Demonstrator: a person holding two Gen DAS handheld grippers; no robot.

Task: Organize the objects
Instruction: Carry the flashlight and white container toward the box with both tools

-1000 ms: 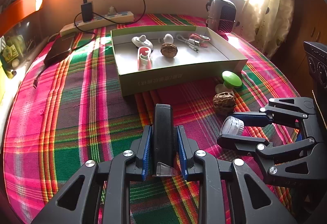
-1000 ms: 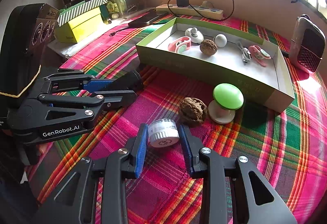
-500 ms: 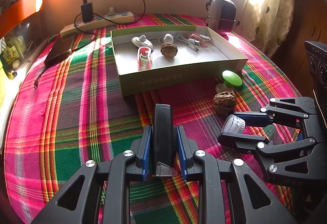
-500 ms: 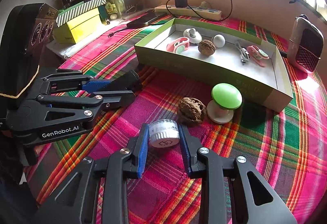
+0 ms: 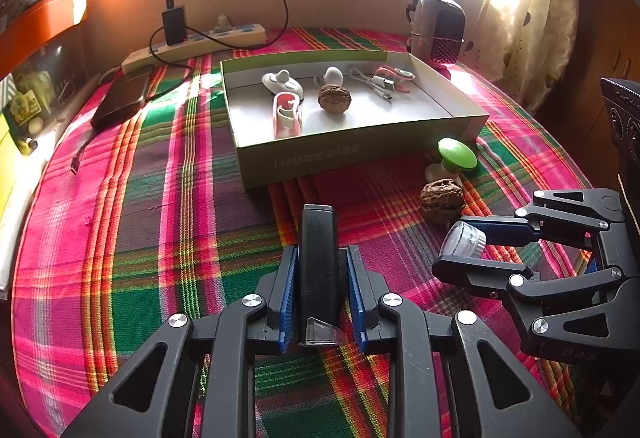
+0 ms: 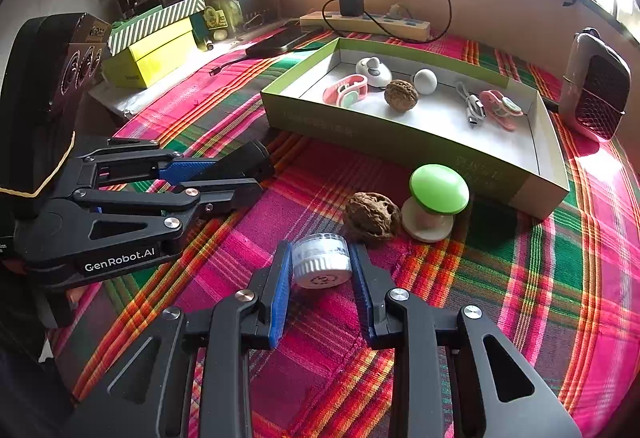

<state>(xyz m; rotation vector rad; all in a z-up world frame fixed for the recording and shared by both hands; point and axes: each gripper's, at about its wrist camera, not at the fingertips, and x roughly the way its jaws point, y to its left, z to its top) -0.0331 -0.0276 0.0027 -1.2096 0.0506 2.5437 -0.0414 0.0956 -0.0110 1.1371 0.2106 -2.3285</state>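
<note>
My left gripper point(image 5: 320, 266) is shut on a long black block point(image 5: 318, 238), held over the plaid cloth in front of the green box point(image 5: 320, 162). My right gripper point(image 6: 320, 262) is shut on a small white round jar point(image 6: 322, 264), which also shows in the left wrist view point(image 5: 464, 238). Just ahead of the jar lie a walnut point(image 6: 372, 216) and a green-capped mushroom-shaped object point(image 6: 438, 190). The green box point(image 6: 400, 142) holds a pink band point(image 6: 344, 90), a walnut point(image 6: 400, 96), a white ball point(image 6: 425, 80), a cable point(image 6: 472, 106) and other small items.
A power strip point(image 5: 196, 42) with a charger and cable lies against the far wall. A dark power bank point(image 5: 120, 100) sits at the left. A small heater point(image 6: 596, 94) stands right of the box. Yellow and striped boxes point(image 6: 156, 42) stand at the far left.
The right gripper with the jar has edged forward toward the walnut. The left gripper and its black block have stayed put.
</note>
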